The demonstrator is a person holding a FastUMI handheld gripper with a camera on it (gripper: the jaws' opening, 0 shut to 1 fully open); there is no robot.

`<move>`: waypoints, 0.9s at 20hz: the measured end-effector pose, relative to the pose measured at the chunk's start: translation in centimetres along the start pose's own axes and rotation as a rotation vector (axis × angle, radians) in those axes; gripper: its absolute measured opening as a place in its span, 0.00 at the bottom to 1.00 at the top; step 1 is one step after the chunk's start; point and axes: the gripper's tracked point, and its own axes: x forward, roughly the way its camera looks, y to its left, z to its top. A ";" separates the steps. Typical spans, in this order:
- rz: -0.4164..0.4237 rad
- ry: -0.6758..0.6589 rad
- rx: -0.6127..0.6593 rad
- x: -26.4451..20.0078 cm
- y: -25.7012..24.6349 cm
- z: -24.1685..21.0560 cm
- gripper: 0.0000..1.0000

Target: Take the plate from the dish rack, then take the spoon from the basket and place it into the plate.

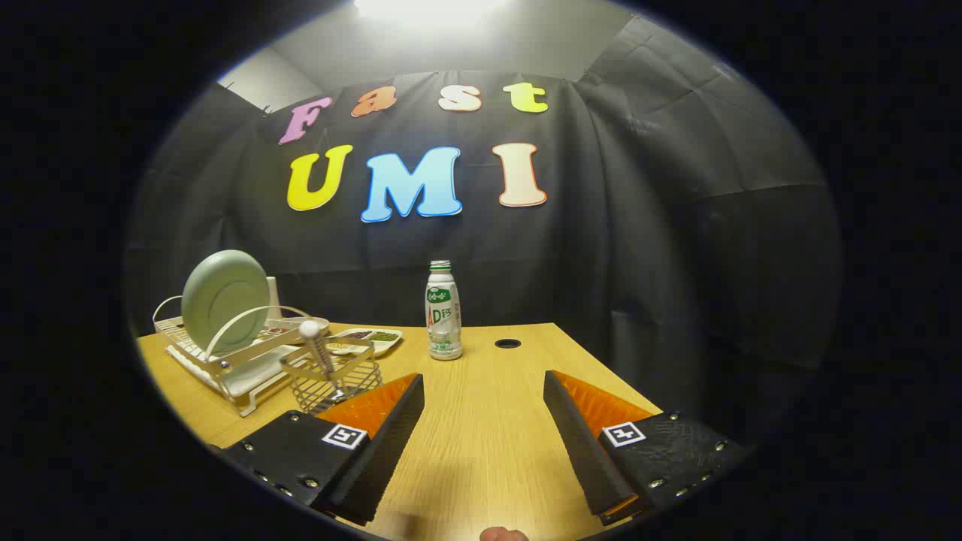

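In the gripper view, the hand-held gripper [483,421] hovers over the counter [481,443], its fingers wide apart and holding nothing. Far to the left, the plate [225,302] stands upright in the dish rack [225,361]. The spoon [317,347] stands in the basket [334,383] just beside it. Reaching for the plate could snag the basket or rack wire, and the smooth rim may slip. A bottle [443,312] stands ahead.

Your wooden table [481,451] carries the rack [225,368] at ten o'clock, basket [334,383] beside it, tray [372,340] behind, bottle [443,312] at twelve, near a hole [508,343].
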 end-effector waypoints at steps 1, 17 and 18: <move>-0.025 -0.028 -0.002 0.6 -0.6 1.7 0.98; -0.001 -0.039 0.015 -3.0 10.6 21.5 0.98; 0.020 -0.043 0.020 -2.9 12.1 22.0 0.98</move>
